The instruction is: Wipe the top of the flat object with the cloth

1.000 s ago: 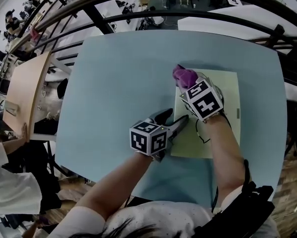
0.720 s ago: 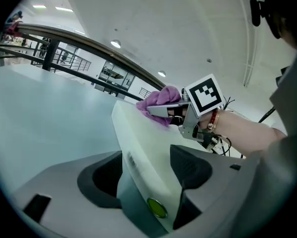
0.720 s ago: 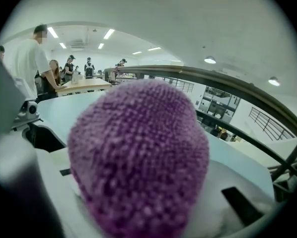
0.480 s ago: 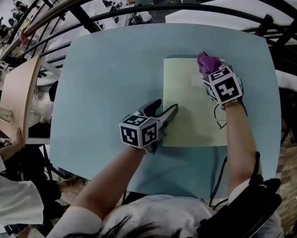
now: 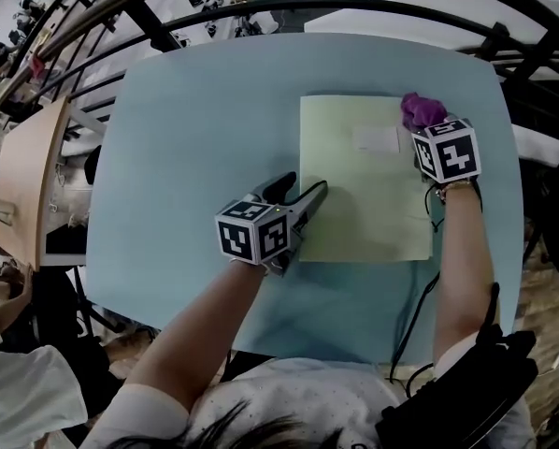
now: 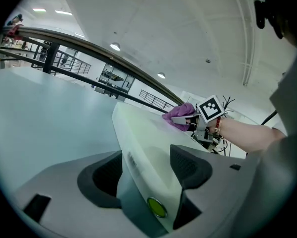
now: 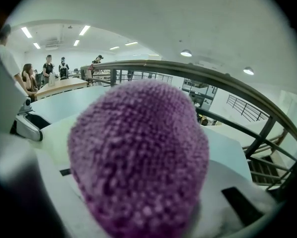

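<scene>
A pale blue bench [image 5: 191, 129] is filling most of the head view, with a dark railing [image 5: 261, 9] curving past its far side. Left of centre, the left gripper [image 5: 305, 193] is reaching in from the near side, its marker cube sitting over the bare bench and its jaws pointing away from the person. They are straddling the left edge of the flat object [image 5: 364, 199] close to its near left corner. In the left gripper view the jaws are standing narrowly apart, with that edge filling the gap between them. One jaw is lying on the bench side and the other is lying over the object's top, so the gripper is clamping the object there.

The flat object, a pale yellow-green sheet, is lying flat on the bench, right of centre, its long sides running away from the person. A paler rectangular label [image 5: 376, 138] is showing on its top toward the far end.

At the far right corner of the object, the purple cloth [image 5: 422, 110] is resting on the top surface and bulging slightly past the corner. The right gripper [image 5: 427, 129] is gripping it. In the right gripper view the bunched knit is filling the space between the jaws and hiding most of them. That gripper's cube is sitting just near of the cloth, over the object's right edge, and a thin black cable [image 5: 431, 209] is hanging beside the wrist.
</scene>
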`<state>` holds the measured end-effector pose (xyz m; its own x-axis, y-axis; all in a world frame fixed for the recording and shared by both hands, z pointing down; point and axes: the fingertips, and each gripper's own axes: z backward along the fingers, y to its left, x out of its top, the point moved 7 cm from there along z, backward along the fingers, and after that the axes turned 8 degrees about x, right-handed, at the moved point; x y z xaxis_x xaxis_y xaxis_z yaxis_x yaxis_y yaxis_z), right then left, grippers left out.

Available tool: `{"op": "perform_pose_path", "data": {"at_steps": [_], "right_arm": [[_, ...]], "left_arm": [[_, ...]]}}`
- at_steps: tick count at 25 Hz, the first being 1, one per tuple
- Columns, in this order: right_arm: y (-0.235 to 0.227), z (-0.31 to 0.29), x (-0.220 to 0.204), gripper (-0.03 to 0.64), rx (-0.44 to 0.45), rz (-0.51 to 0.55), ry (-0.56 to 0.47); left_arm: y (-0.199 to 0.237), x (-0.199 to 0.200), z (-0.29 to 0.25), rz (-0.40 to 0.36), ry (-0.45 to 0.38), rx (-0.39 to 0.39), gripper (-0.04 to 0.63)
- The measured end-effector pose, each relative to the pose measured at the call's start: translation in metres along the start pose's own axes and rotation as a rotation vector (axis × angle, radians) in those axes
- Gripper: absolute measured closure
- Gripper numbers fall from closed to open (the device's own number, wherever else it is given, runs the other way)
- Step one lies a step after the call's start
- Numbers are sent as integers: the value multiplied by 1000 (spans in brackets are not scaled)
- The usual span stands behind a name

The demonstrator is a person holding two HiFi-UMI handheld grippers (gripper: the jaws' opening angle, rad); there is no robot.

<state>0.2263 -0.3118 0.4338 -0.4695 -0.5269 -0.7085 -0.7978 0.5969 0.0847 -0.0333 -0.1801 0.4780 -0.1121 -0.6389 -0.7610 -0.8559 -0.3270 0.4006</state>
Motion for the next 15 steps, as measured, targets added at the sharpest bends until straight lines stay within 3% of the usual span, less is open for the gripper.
{"op": "perform_pose_path", "data": {"at_steps": [3, 5, 10, 15], "right_arm": [[0, 4, 3, 586, -23, -1, 19], [9, 8, 12, 585, 0, -14, -54], [80, 6, 58, 586, 217, -12, -268], [171, -9, 87, 584, 466, 140, -287]], "left_arm": [[0, 1, 1, 7, 5, -2, 299], [-1, 0, 0, 5, 3, 0, 299], [-3, 1, 1, 5, 9, -3, 299], [-4, -1, -1, 1, 7, -2, 299]]}}
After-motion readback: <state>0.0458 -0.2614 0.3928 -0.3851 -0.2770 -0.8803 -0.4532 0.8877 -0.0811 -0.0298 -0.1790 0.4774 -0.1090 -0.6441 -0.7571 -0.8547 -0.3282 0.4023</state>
